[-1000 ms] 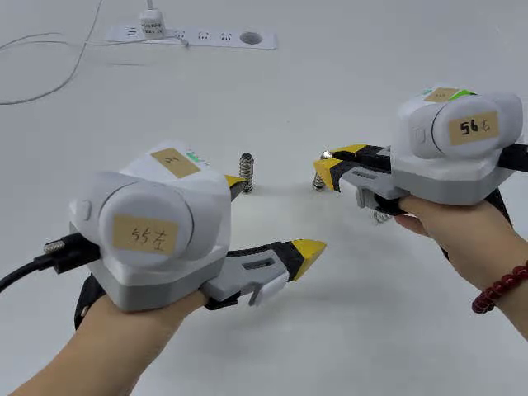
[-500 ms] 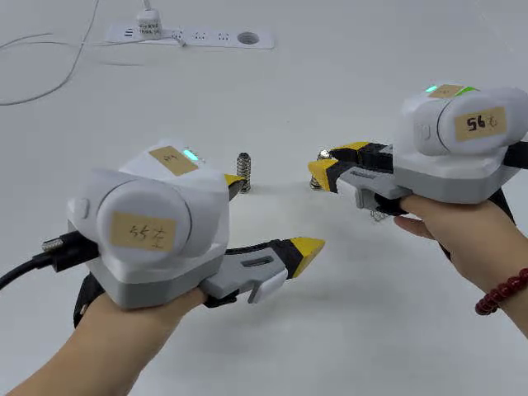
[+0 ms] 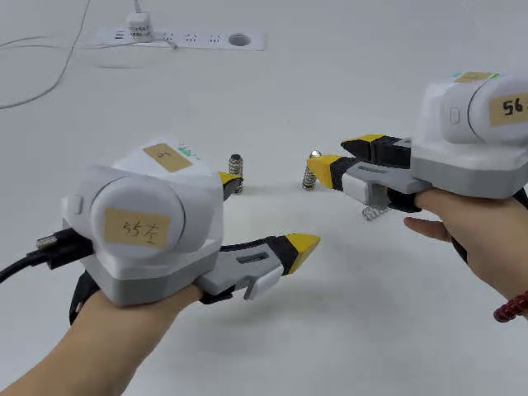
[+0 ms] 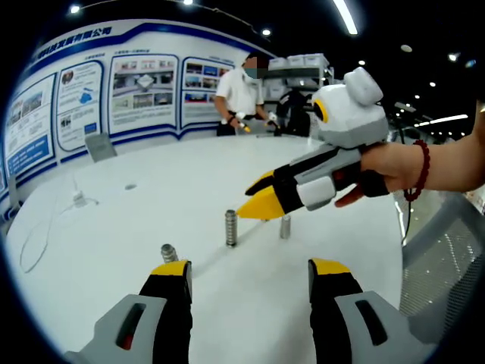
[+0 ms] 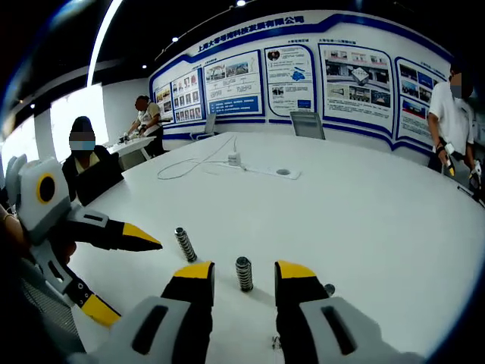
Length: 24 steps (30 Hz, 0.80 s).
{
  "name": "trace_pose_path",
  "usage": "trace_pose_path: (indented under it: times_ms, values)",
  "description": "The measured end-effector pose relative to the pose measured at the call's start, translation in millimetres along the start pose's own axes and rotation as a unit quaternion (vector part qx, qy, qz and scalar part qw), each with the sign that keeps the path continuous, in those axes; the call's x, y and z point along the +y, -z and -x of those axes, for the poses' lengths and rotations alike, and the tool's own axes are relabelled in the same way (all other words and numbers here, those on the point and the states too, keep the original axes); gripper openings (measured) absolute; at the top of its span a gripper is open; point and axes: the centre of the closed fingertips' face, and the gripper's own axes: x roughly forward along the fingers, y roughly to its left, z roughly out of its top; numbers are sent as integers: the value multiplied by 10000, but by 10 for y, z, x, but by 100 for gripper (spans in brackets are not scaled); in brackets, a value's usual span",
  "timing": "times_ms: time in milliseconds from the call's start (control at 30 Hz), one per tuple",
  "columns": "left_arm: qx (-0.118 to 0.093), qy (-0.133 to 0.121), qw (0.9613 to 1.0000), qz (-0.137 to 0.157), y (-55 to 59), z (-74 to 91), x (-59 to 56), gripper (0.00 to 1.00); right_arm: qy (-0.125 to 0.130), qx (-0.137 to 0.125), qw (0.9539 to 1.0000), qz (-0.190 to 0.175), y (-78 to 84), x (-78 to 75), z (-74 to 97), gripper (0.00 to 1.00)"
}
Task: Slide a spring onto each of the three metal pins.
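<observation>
Your white table (image 3: 272,91) carries little. At its far edge lies a white power strip (image 3: 181,38) with a plug (image 3: 136,23) seated near its left end, and a thin white cable (image 3: 59,76) loops over the top to the left of it. Nearer you, two pins stand upright and apart, each wrapped in a coil: the left pin (image 3: 236,173) and the middle pin (image 3: 311,172). A third coil (image 3: 373,213) sits further right, closer to you, too small to tell how it stands

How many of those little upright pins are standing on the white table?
3. The first pin stands by the left gripper, the middle pin just ahead of the right gripper, the third pin beneath that gripper. None seems hidden.
</observation>
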Motion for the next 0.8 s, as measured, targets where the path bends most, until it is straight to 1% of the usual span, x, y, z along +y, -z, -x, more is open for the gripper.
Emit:
trace_pose_path:
  times_ms: [100,267,367,467,533,800]
  values:
    - [-18,29,10000,13,-20,-24,-11,63,14,-12,10000,-4,-5,-20,66,34]
    - [-55,96,9999,66,-61,-81,-32,63,82,-52,9999,-24,-8,-106,181,37]
    - [-76,138,9999,26,-101,-128,-56,64,153,-42,9999,6,17,-176,265,40]
    - [-82,191,9998,-6,-130,-169,-85,64,216,-43,9997,-62,45,-243,339,42]
    - [-44,249,9997,-52,-139,-197,-116,64,271,-18,9996,-59,71,-289,386,42]
    - [137,371,9989,-256,-141,-325,-204,60,328,7,9994,-86,134,-408,518,43]
